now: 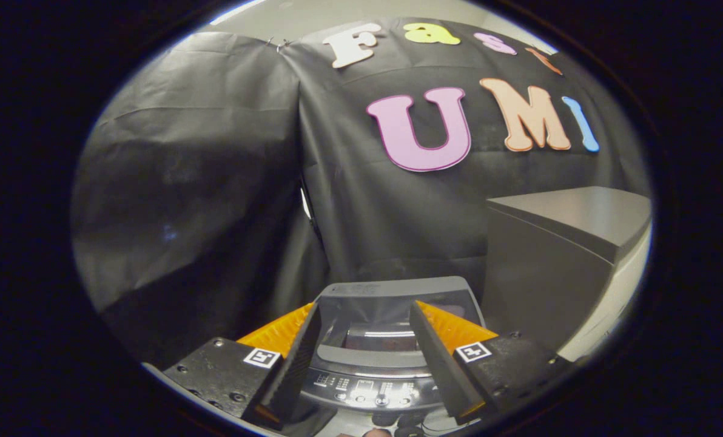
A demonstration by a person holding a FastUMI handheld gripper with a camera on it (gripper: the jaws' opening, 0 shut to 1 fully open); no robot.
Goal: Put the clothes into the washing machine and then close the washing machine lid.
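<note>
The hand-held gripper (364, 358) is hovering with its fingers spread wide and holding nothing, framing the washer (392, 340) just ahead; the lid (392, 291) is standing raised at the back, and the drum opening (378, 337) is lying between the fingers. The clothes are not appearing here, so the step in hand is probably either fetching them or closing up. If closing, the fingers should be reaching beyond the opening to the lid's top edge and drawing it down slowly, staying clear of the control panel (370, 388) and the grey cabinet (555, 255) beside the washer.
</note>
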